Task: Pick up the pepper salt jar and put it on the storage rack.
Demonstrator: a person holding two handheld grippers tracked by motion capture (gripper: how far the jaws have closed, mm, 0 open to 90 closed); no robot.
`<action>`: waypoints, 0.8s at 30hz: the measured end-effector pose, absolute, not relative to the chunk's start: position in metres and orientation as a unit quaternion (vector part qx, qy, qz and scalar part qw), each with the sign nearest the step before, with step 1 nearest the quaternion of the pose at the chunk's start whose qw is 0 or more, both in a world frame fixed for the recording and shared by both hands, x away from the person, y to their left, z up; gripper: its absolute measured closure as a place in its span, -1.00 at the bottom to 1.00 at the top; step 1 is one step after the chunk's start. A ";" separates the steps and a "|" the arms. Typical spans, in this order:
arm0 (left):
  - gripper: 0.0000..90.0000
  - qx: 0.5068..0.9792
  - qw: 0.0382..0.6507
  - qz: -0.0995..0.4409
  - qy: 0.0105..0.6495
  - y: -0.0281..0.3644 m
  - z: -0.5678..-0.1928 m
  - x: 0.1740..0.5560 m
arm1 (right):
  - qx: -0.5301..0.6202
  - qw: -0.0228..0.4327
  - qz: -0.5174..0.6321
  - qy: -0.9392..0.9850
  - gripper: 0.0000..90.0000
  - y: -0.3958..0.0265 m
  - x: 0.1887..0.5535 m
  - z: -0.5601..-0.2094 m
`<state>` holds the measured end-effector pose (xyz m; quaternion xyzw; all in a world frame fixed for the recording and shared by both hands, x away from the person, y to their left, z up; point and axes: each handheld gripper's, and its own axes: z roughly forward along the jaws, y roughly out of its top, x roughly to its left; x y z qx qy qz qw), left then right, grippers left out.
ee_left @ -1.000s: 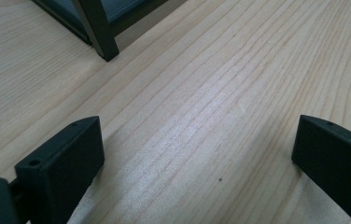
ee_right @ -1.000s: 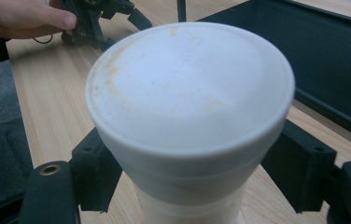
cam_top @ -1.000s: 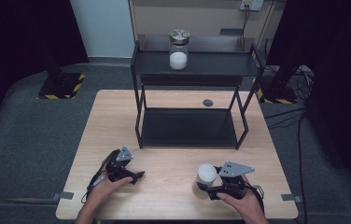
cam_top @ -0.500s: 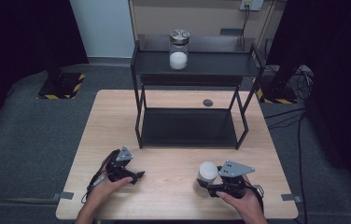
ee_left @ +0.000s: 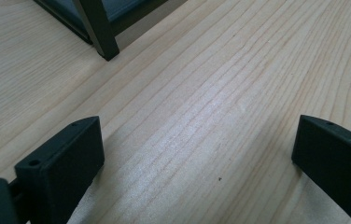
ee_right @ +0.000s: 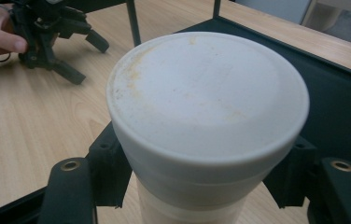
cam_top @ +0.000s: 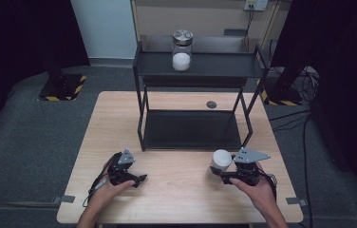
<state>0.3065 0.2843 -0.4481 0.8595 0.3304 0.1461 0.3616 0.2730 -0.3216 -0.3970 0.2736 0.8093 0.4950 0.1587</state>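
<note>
Near the table's [cam_top: 119,118] front edge, the right gripper [cam_top: 227,175] clamps its jaws below the white lid of a white jar [cam_top: 220,163], just in front of the black shelf rack [cam_top: 195,71]. To carry it well, the person should keep the jar upright and the grip firm, clearing the rack's frame. The left gripper [cam_top: 136,179] rests on the table, jaws apart and empty.
</note>
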 end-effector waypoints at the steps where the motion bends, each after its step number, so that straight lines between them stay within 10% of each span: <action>1: -0.97 0.859 0.362 0.146 0.330 0.284 -0.448 0.307 | 0.275 0.160 0.494 0.809 -0.21 -0.322 0.274 -0.397; 24: -0.98 0.859 0.362 0.146 0.330 0.284 -0.448 0.307 | 0.282 0.167 0.493 0.806 -0.21 -0.326 0.302 -0.385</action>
